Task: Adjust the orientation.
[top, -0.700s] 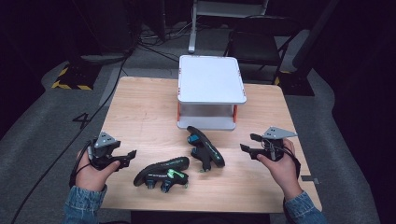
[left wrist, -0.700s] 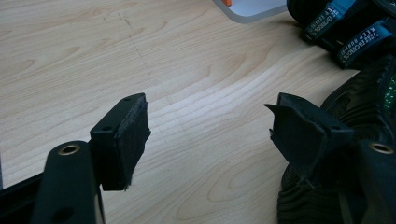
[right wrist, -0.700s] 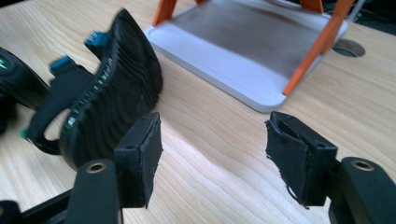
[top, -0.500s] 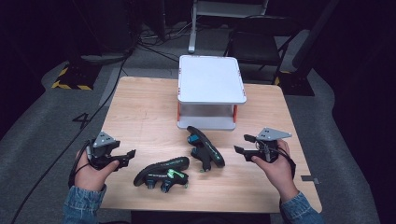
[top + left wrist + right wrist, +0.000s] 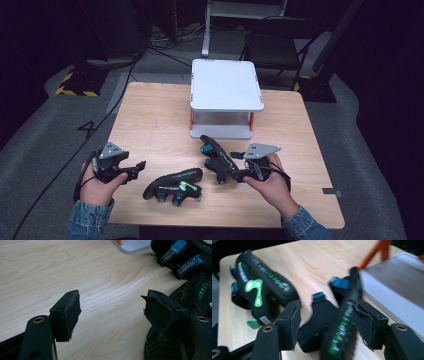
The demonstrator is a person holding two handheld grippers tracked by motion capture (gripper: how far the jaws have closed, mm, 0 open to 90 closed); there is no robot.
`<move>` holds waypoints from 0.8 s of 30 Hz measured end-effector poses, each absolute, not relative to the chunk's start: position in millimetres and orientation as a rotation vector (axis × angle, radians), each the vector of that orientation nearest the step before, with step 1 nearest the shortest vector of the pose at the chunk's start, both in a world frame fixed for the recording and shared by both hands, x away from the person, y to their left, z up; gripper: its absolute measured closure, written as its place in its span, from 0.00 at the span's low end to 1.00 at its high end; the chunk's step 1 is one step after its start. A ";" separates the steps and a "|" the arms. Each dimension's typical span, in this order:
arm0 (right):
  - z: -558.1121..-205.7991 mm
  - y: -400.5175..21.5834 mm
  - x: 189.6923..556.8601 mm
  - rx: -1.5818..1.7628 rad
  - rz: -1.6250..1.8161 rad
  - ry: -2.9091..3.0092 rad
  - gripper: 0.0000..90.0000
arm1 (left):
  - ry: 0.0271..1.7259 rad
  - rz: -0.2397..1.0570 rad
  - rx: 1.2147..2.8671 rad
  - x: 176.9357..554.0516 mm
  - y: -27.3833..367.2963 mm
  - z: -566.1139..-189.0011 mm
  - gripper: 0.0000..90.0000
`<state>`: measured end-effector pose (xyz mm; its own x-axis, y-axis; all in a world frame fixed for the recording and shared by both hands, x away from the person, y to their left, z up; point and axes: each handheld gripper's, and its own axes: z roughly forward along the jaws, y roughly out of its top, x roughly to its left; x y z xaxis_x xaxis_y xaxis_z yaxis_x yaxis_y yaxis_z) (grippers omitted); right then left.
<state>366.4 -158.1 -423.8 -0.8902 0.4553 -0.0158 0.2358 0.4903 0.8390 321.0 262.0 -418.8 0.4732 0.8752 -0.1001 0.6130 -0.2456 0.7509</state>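
Two black sandals lie on the wooden table. The one with green marks lies near the front; the one with blue straps lies on its edge behind it. My right gripper is at the blue-strapped sandal's near end. In the right gripper view its jaws stand apart on either side of that sandal, whose sole is by the right pad; the picture is blurred. My left gripper is open just left of the green sandal, with only bare table between its jaws.
A white two-level stand with orange legs sits at the back middle of the table, just behind the blue-strapped sandal. Its lower shelf is close to my right gripper. Dark chairs and cables are on the floor beyond.
My right gripper has moved left across the table from the right side to the blue-strapped sandal, which is now between its jaws. The left gripper and both sandals have stayed in place.
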 end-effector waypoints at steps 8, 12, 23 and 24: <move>-446.3 -132.5 366.5 0.508 1.255 2.591 0.43 | 1.242 0.446 1.963 319.1 265.0 -420.5 0.32; -455.7 -124.2 366.8 0.456 1.205 2.566 0.40 | 1.251 0.436 1.967 318.7 265.9 -423.0 0.32; -458.5 -114.0 365.6 0.307 1.045 2.483 0.53 | 1.259 0.423 1.966 318.6 266.2 -426.4 0.32; -458.5 -114.0 365.6 0.307 1.045 2.483 0.53 | 1.261 0.420 1.964 318.6 266.3 -426.9 0.32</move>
